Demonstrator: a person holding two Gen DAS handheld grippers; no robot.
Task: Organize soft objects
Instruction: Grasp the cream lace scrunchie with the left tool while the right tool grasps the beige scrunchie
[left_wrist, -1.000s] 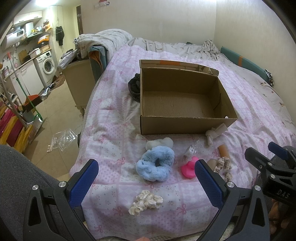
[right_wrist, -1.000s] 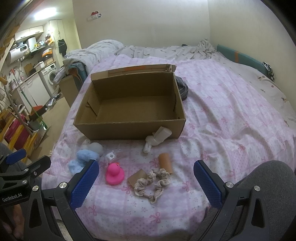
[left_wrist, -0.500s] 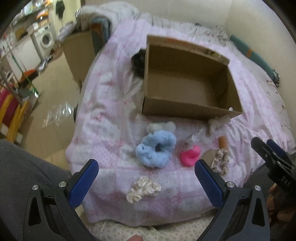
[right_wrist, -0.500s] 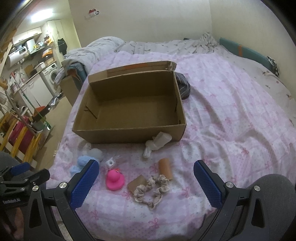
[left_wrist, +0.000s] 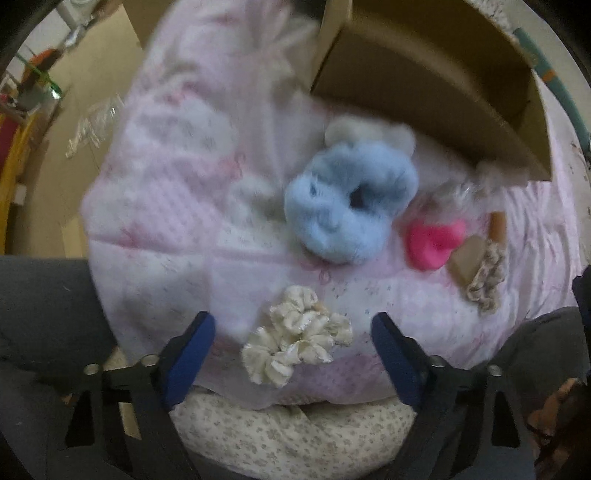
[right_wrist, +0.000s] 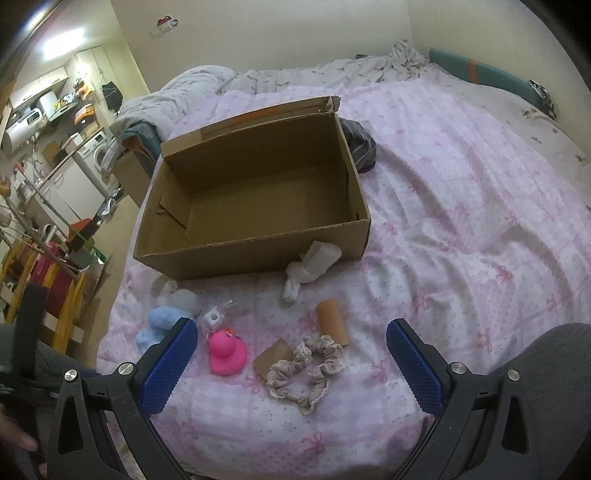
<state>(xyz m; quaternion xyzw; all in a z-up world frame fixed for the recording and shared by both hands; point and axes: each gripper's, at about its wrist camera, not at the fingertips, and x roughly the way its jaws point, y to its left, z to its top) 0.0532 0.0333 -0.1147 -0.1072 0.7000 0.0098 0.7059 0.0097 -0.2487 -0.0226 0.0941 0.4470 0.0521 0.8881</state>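
Left gripper (left_wrist: 291, 334): wide open, empty, straddling cream satin scrunchie (left_wrist: 295, 345); lower squarely, pinch centre. Right gripper (right_wrist: 291, 345): open, empty; brown cardboard box (right_wrist: 255, 254) at 12 o'clock.

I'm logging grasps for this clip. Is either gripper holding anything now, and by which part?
Nothing is held. The left gripper is open around the cream satin scrunchie, pads apart from it. The right gripper is open, empty.

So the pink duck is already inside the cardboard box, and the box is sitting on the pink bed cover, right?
Not quite. The pink duck is not inside the cardboard box; it sits on the pink bed cover in front of the box, beside the beige scrunchie. The right wrist view shows the box holding nothing. The box does sit on the bed cover.
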